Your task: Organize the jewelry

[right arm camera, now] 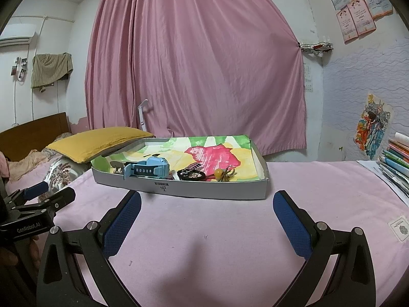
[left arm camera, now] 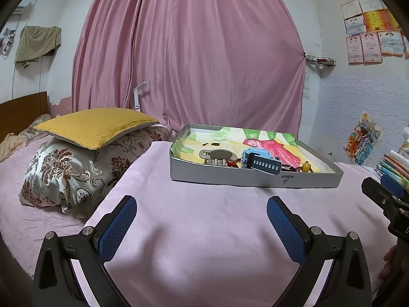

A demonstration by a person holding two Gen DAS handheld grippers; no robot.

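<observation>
A shallow grey box [left arm camera: 255,179] lined with a coloured drawing lies on the pink bed [left arm camera: 204,230], far of both tools and touching neither. The left tool [left arm camera: 202,220] hangs low over the bedcover with its two blue-padded fingers spread wide and nothing between them; the box sits ahead and slightly right of it. The right tool [right arm camera: 207,217] is likewise spread open and empty, with the box [right arm camera: 204,192] just beyond its fingertips, slightly left.

Inside the box, left to right: one grey hair claw clip [left arm camera: 217,157], one blue watch [left arm camera: 260,162] with a dark strap, and one amber bead ornament [left arm camera: 305,166]. All cluster along the near wall.

The right wrist view alone shows a dark bracelet-like piece [right arm camera: 190,173] between the watch [right arm camera: 148,170] and the amber ornament [right arm camera: 222,173], and the ornament's thin legs. The left wrist view alone shows the claw clip's teeth plainly, and the floral pillow [left arm camera: 69,174] under the one yellow cushion [left arm camera: 97,128].

A stack of books [right arm camera: 396,158] stands at the far right, and a pink curtain [right arm camera: 194,64] hangs behind.
</observation>
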